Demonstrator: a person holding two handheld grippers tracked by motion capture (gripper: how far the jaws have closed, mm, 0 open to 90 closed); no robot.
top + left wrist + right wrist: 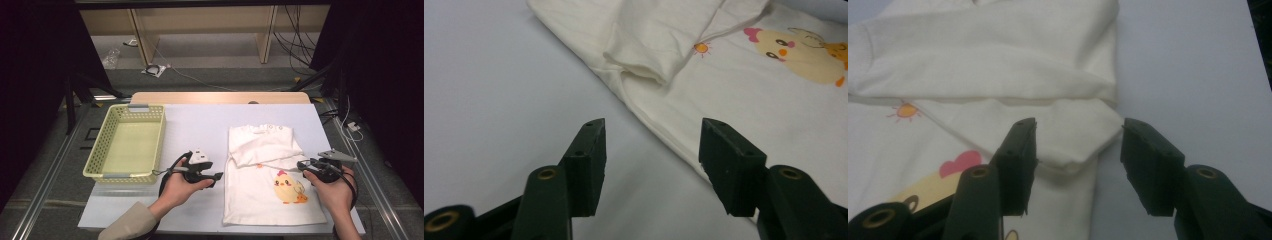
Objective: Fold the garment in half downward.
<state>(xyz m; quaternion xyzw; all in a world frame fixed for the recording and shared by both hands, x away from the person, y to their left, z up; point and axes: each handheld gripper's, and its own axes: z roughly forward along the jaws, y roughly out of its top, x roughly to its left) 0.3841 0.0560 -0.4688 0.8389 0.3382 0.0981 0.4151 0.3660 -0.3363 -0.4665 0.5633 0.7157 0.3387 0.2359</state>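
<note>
Jaws of both the left gripper (218,176) and right gripper (300,165) stand half open and empty at opposite side edges of the partly folded white shirt (270,190) lying right of the basket (131,145), seemingly to fold it further.

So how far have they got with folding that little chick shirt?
Partly there. The top of the shirt and its sleeves are already folded down over the front. Now the left gripper and right gripper, both open, sit at its two side edges, gripping nothing yet. Further folds probably remain, and the yellow basket beside it holds nothing.
</note>
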